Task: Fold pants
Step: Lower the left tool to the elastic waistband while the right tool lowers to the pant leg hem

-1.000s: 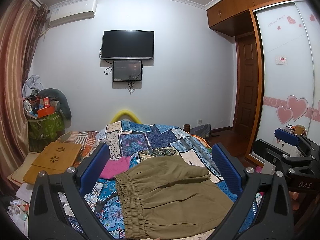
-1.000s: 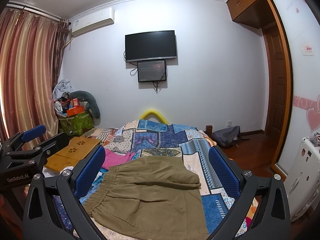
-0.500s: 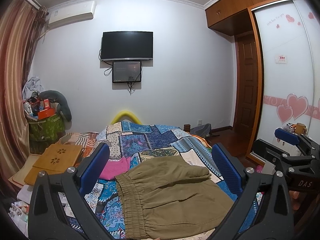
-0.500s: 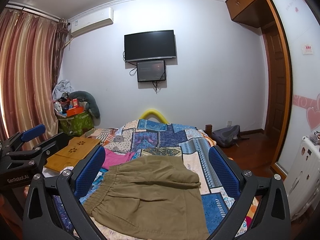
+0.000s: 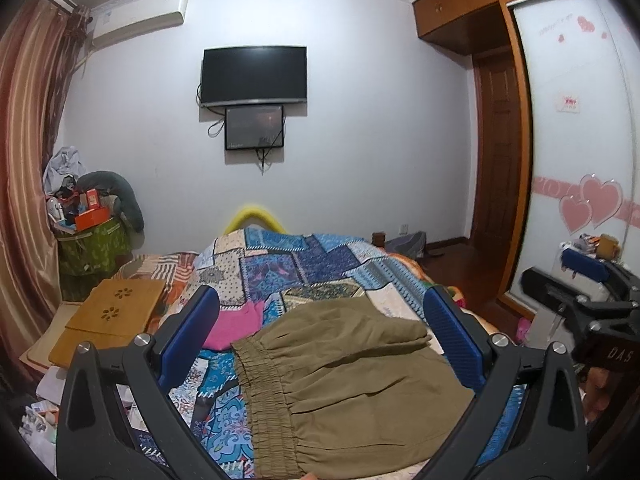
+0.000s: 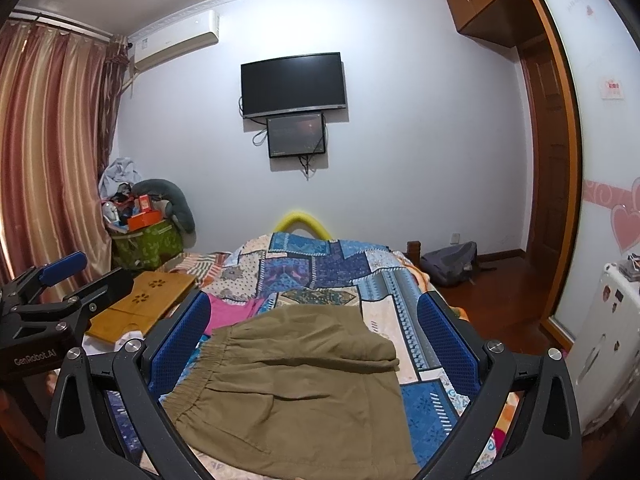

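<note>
Olive-brown pants (image 5: 344, 384) lie folded on the patchwork bed cover (image 5: 304, 268), elastic waistband to the left; they also show in the right wrist view (image 6: 296, 384). My left gripper (image 5: 320, 320) is open and empty, held above the near edge of the pants, blue pads wide apart. My right gripper (image 6: 314, 316) is open and empty too, above the pants. The right gripper shows at the right edge of the left wrist view (image 5: 580, 280). The left gripper shows at the left edge of the right wrist view (image 6: 56, 280).
A pink garment (image 5: 236, 326) lies on the bed just beyond the waistband. A wooden lap tray (image 5: 108, 316) sits at the bed's left side. A green bag (image 5: 92, 248) piled with things stands by the curtain. A wardrobe (image 5: 580, 160) stands at the right.
Almost nothing has changed. Both views have drifted very slightly; the pants lie as before and both grippers stay open.
</note>
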Motion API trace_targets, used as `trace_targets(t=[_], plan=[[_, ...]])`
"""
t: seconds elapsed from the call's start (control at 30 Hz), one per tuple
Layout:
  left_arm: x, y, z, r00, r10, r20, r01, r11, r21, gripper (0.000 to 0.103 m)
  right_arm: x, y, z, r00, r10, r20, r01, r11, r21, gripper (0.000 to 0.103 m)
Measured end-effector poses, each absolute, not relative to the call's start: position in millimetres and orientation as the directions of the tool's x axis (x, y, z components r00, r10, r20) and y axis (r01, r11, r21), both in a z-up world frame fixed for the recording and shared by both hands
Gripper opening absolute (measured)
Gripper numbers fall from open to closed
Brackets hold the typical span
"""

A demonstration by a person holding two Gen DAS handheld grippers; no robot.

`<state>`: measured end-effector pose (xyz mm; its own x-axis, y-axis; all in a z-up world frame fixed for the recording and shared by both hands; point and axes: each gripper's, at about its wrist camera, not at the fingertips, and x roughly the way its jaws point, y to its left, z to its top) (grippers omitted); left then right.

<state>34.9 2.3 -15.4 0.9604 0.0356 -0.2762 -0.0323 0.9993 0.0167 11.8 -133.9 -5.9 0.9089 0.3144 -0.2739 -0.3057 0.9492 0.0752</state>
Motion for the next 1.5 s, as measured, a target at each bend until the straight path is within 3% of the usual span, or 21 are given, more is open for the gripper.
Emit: trace_targets(t=[0.33,0.57,0.8,0.97,1.03,1.2,1.3,1.37,1.43,1.5], plan=[[114.7,46.8,-69.3,0.879,0.106,-0.464,-0.117,0.993,0.006,0.103,64.4,-148.5,-45.2,0.913,0.184,-0.364,-0.197,0.98,0.002,0.103],[173.6,92.5,-134.3,0.749,0.14,-0.648,-0.176,0.984,0.009,0.103,117.0,-159.7,-107.7,0.831,0.129,-0.54,-0.203,0.976,-0.079,0.102],[210.7,125.7,-191.0,0.6,0.078,-0.796,-0.208,0.976,-0.062,0.103,158.3,-166.6,-161.1,0.705,0.098,-0.702,-0.243,0.964,-0.11,0.101],[231.6,129.0,-216.1,0.526,0.051,-0.849,-0.186,0.981,-0.056,0.09,188.7,-175.6,-186.7,0.606,0.133,-0.785,-0.231,0.973,-0.014,0.101],[237.3,130.7,-222.3,0.501,0.019,-0.865,-0.174,0.981,-0.08,0.083,199.8,-176.2,-194.3,0.587,0.138,-0.797,-0.233,0.972,-0.004,0.095],[247.6,133.7,-233.4,0.471,-0.118,-0.874,-0.126,0.972,-0.2,0.062,228.1,-178.4,-214.8,0.513,0.164,-0.842,-0.261,0.965,0.029,0.067],[248.2,134.5,-233.6,0.468,-0.151,-0.871,-0.113,0.967,-0.228,0.06,241.3,-177.1,-229.8,0.458,0.199,-0.866,-0.277,0.958,0.074,0.05],[246.2,133.4,-231.2,0.467,-0.157,-0.87,-0.102,0.968,-0.23,0.06,244.6,-179.0,-235.8,0.456,0.231,-0.859,-0.273,0.955,0.112,0.049],[243.1,131.7,-227.5,0.47,-0.154,-0.869,-0.094,0.97,-0.223,0.06,242.6,-177.3,-236.2,0.455,0.244,-0.856,-0.287,0.951,0.119,0.041],[239.1,128.8,-221.4,0.484,-0.114,-0.868,-0.093,0.979,-0.18,0.06,239.0,-175.5,-236.0,0.453,0.267,-0.851,-0.303,0.943,0.134,0.023]])
